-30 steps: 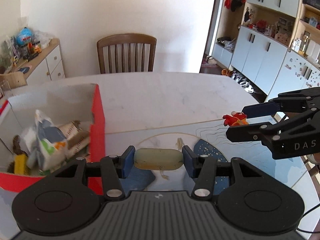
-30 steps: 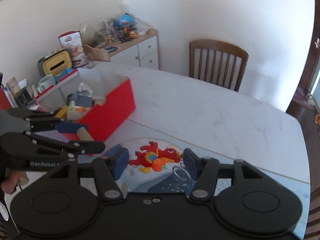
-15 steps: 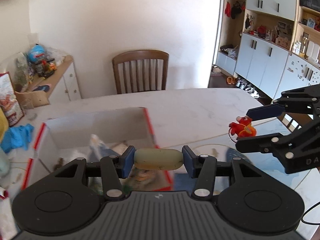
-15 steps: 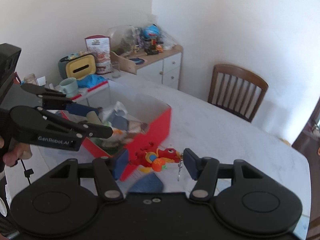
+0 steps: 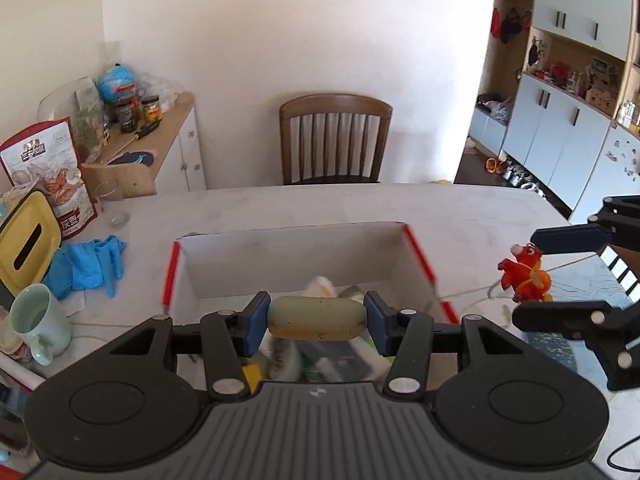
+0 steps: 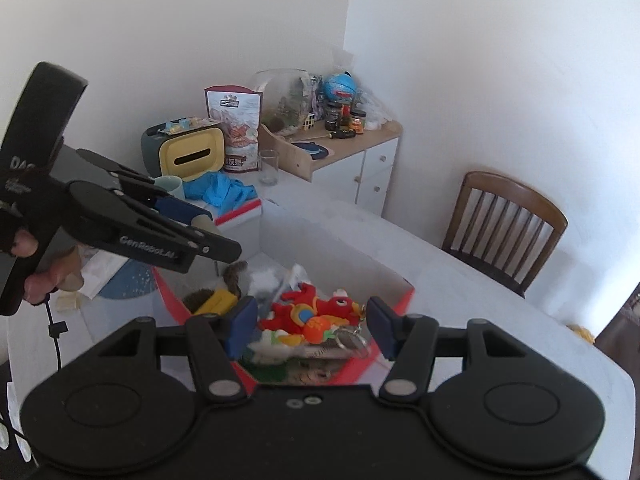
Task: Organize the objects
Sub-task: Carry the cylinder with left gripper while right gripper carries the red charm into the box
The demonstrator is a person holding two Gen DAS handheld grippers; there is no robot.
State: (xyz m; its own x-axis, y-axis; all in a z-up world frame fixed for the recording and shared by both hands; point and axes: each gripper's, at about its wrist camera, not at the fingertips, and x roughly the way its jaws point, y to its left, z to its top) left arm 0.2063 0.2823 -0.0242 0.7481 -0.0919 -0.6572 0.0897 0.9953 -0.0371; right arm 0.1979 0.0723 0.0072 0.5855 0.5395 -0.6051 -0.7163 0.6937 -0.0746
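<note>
Box [image 5: 304,256], red outside and white inside, open-topped on the pale bench [image 5: 320,204]; contents a jumble of packets and small items, partly blurred. Capsule-shaped greenish case [image 5: 316,318], clamped end to end between the blue pads of the left hand-held gripper [image 5: 316,320], held above the box's near side. Red plush dragon toy [image 6: 316,314] with key ring, gripped between the pads of the right hand-held gripper [image 6: 312,322], also over the box. Surroundings: blue gloves [image 5: 86,266], pale green mug [image 5: 36,326], yellow tissue holder [image 5: 24,240], snack bag [image 5: 60,184], glass [image 6: 269,166]; wooden chair [image 5: 335,140] at the far edge; side cabinet [image 6: 352,160] carrying jars and a globe.
</note>
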